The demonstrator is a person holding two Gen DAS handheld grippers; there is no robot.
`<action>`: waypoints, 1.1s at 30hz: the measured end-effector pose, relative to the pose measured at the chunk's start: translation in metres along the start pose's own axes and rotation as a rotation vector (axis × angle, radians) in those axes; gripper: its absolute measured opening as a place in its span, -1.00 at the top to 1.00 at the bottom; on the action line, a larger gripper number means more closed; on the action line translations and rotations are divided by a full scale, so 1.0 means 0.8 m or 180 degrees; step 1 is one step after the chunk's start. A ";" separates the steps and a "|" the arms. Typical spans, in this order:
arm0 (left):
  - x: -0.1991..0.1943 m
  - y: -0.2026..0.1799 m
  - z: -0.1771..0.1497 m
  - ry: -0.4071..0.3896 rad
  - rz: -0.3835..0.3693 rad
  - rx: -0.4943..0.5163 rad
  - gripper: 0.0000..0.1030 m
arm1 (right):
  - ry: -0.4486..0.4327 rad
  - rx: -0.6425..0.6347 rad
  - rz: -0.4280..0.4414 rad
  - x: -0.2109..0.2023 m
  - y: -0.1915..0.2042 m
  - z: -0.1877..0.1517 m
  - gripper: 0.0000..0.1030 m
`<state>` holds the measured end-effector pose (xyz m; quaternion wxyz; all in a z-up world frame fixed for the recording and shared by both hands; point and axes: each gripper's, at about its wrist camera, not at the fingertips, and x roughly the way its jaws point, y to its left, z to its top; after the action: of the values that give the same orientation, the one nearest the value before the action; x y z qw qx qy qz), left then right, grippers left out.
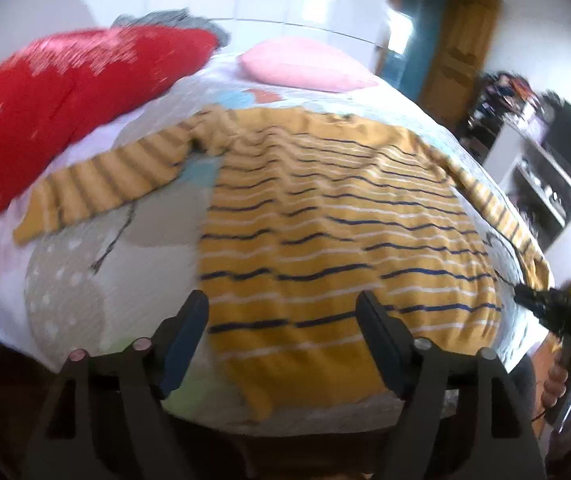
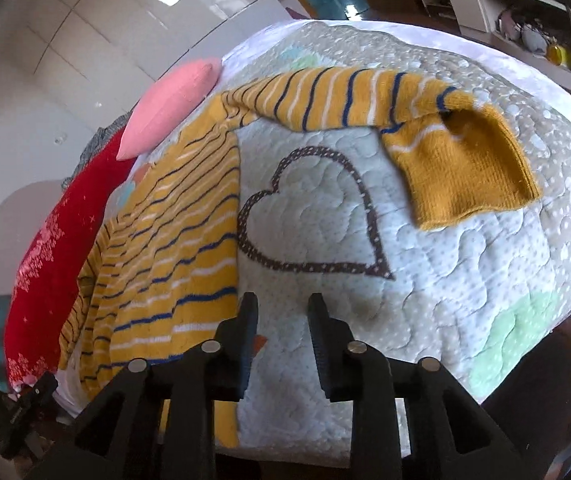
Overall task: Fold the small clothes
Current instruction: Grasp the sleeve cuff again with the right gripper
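Striped sweater [image 1: 325, 216] lies flat beneath left gripper [image 1: 281, 320], jaws wide, empty; right gripper [image 2: 281, 312], narrowly parted, empty, beside its hem

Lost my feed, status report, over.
Left gripper open, right gripper open, both empty. Yellow striped sweater flat on quilt, sleeves out. Red garment alongside, clear.

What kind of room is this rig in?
Most likely a bedroom in a home. A quilted bedspread with a heart motif covers a bed, a pink pillow lies at its far end, and a yellow striped sweater is spread out on it. Cluttered shelves stand beside it.
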<state>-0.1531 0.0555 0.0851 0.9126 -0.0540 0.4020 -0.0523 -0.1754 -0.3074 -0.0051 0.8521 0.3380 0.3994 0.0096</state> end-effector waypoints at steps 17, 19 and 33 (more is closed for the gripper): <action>0.043 -0.094 -0.008 0.0308 -0.0171 0.0416 -0.53 | -0.0306 0.0305 -0.0059 -0.012 -0.062 0.051 0.42; 0.047 -0.095 -0.008 0.0341 -0.0168 0.0417 -0.53 | -0.0341 0.0321 -0.0064 -0.012 -0.067 0.058 0.41; 0.060 -0.083 0.000 0.0429 -0.0231 0.0241 -0.54 | -0.0605 0.1248 0.0501 -0.025 -0.144 0.104 0.28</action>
<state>-0.1245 -0.0166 0.0592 0.8824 -0.0303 0.4579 -0.1040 -0.1607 -0.4489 -0.0213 0.8006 0.5266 0.2840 -0.0336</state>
